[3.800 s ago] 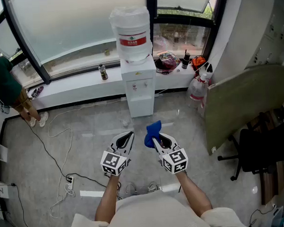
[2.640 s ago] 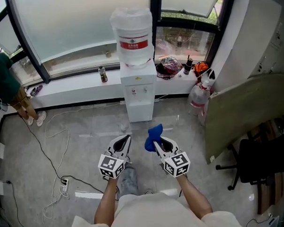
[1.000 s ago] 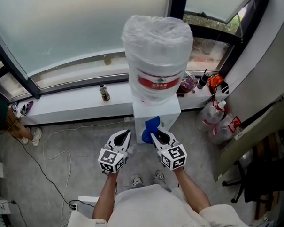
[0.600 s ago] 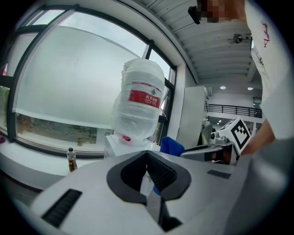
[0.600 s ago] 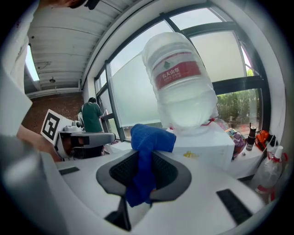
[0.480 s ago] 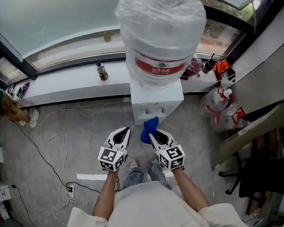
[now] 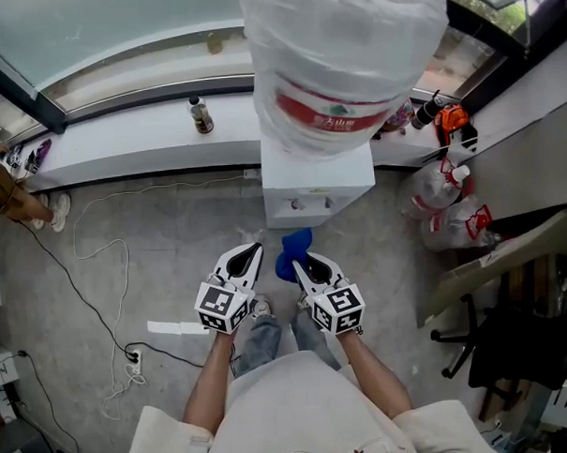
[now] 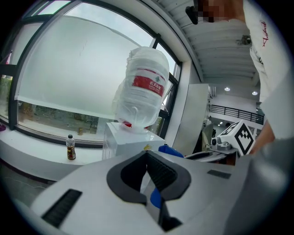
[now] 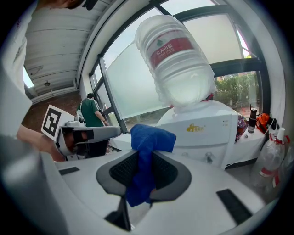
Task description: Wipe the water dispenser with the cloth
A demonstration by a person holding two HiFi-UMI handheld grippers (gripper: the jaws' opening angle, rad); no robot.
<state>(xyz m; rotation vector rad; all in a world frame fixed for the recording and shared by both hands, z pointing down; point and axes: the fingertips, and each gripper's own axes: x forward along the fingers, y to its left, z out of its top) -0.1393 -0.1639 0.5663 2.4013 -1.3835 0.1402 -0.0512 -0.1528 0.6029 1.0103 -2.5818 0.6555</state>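
Note:
The white water dispenser (image 7: 317, 177) stands against the window sill, with a plastic-wrapped bottle (image 7: 341, 49) upside down on top. My right gripper (image 7: 300, 266) is shut on a blue cloth (image 7: 289, 250), held just in front of the dispenser's tap panel and a little short of it. In the right gripper view the cloth (image 9: 149, 142) bunches out above the jaws, with the dispenser (image 9: 206, 131) close behind. My left gripper (image 7: 248, 259) hangs beside it to the left, jaws together and holding nothing. Its own view shows the dispenser (image 8: 133, 142) and bottle (image 8: 142, 92) ahead.
A small bottle (image 7: 200, 115) stands on the sill. Cables (image 7: 97, 257) and a power strip (image 7: 131, 354) lie on the floor at left. Spray bottles and bags (image 7: 446, 200), a leaning board (image 7: 510, 258) and a chair (image 7: 514, 342) crowd the right. A person (image 9: 94, 112) stands far left.
I have walked up to the dispenser, which now fills the top of the head view. Both grippers came forward with the cloth still held in the right one.

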